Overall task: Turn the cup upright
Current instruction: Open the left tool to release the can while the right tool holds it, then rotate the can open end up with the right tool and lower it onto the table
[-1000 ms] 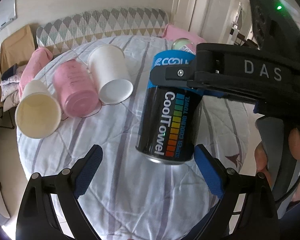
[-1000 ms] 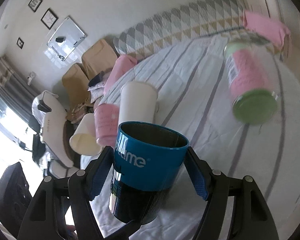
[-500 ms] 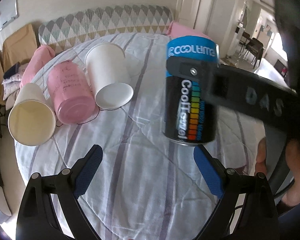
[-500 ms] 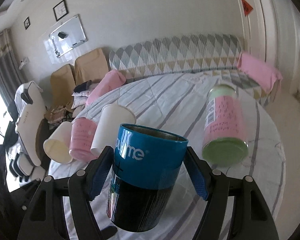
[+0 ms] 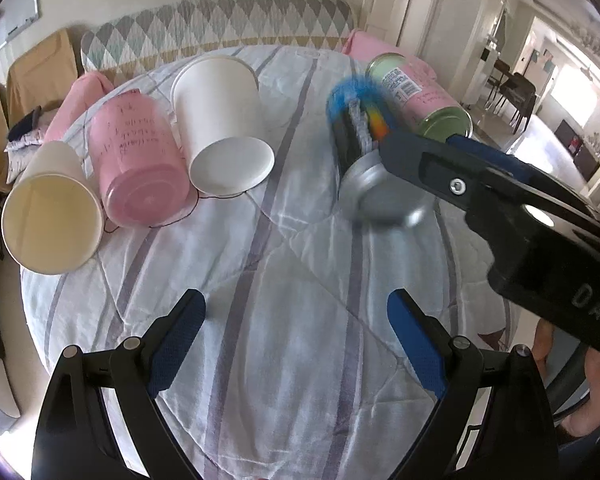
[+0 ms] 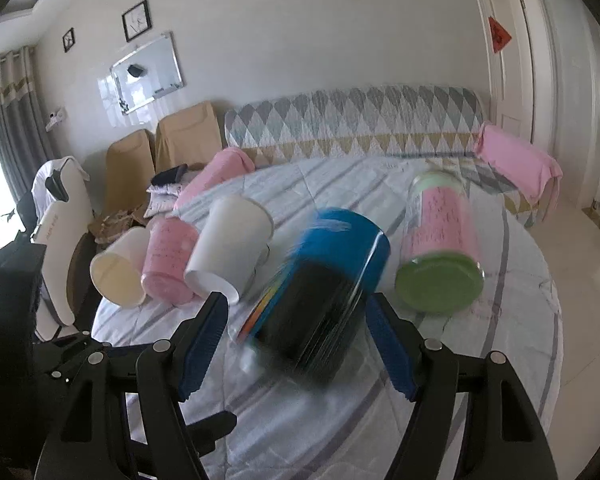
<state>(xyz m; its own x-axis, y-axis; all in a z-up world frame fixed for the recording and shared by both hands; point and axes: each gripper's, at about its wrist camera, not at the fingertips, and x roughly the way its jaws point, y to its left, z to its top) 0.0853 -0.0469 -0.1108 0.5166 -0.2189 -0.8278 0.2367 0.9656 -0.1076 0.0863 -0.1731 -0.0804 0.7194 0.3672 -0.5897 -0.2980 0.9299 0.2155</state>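
The black and blue "CoolTowel" cup is motion-blurred and tilted between my right gripper's spread fingers, which do not visibly touch it. In the left wrist view the cup shows its silver base toward the camera, lying over the bedspread, with the right gripper's fingers beside it. My left gripper is open and empty above the striped bedspread, nearer than the cup.
A cream cup, a pink cup and a white cup lie on their sides at the left. A pink jar with a green lid lies behind the cup. A sofa stands behind the round table.
The right gripper held the cup upright in the air. Now the jaws have opened and the cup has tipped and fallen toward the bedspread, blurred.
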